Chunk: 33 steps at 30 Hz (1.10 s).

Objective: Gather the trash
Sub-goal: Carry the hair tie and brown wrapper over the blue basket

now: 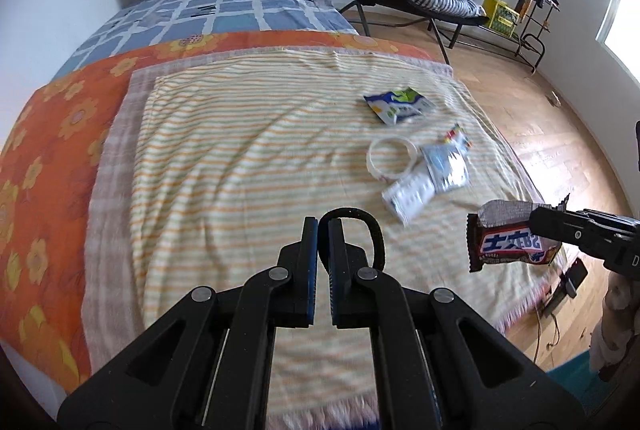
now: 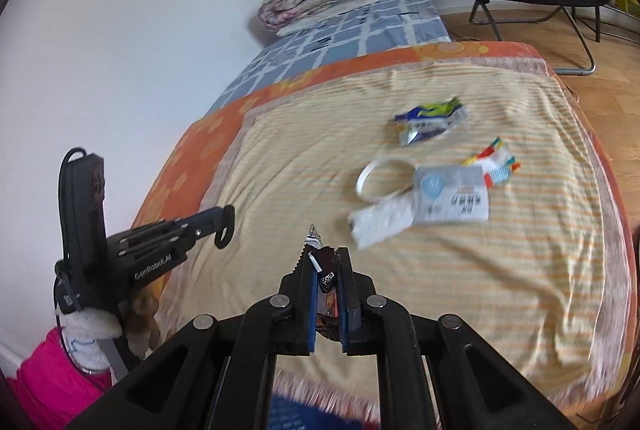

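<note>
Several pieces of trash lie on the striped blanket [image 1: 240, 150] covering the bed, toward its right edge: a blue-and-white wrapper [image 1: 400, 105], a white tape ring [image 1: 390, 159], and a small heap of packets [image 1: 432, 178] touching the ring. They lie ahead and to the right of both tools, nearer the right one. The right gripper [image 2: 325, 262] pinches a brown candy wrapper [image 1: 508, 244] clear above the blanket, long axis running level in the left view. The left gripper [image 1: 323, 230] is pressed together on a black hair tie [image 1: 374, 230].

left claw [image 1: 323, 226]: closed, angled down | right claw [image 2: 325, 258]: clamped, angled down
</note>
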Each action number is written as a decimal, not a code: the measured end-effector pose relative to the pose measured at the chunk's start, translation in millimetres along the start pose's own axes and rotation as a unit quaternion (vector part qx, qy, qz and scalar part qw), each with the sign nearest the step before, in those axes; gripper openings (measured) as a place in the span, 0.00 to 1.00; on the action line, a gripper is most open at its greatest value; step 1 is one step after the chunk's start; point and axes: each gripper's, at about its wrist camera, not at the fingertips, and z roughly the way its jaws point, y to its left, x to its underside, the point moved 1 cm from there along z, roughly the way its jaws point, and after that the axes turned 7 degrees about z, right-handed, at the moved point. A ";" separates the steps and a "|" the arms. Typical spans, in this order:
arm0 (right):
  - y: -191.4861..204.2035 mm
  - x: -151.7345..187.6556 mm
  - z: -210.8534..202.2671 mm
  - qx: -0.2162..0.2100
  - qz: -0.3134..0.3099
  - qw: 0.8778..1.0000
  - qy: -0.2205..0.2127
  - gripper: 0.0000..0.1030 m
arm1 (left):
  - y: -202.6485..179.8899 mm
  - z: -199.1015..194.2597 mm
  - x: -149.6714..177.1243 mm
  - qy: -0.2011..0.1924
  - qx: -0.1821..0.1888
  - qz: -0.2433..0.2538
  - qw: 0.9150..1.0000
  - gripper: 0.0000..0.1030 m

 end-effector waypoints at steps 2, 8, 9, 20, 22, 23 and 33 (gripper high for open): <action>6.5 14.1 -7.1 -0.004 -0.009 1.000 0.002 0.06 | -4.3 -9.4 10.3 0.001 0.001 0.001 1.000 0.02; 23.2 54.8 -22.8 0.000 -0.044 0.999 0.004 0.06 | -22.4 -37.6 41.5 -0.003 0.008 0.007 1.000 0.02; 24.7 61.5 -24.4 0.002 -0.048 0.999 0.006 0.06 | -26.0 -41.5 47.0 -0.004 0.009 0.011 1.000 0.02; 26.1 129.1 -24.3 0.015 -0.078 0.996 0.047 0.06 | -53.2 -58.1 110.3 0.013 0.009 0.028 0.999 0.02; 25.8 139.2 -23.0 0.017 -0.081 0.995 0.053 0.06 | -55.0 -56.8 120.6 0.020 0.010 0.028 0.999 0.02; 25.2 143.9 -22.2 0.017 -0.081 0.995 0.057 0.06 | -56.3 -55.9 126.7 0.024 0.011 0.027 0.999 0.02; 26.7 175.1 -12.6 0.028 -0.093 0.992 0.080 0.06 | -67.1 -44.9 174.0 0.059 0.013 0.034 0.998 0.02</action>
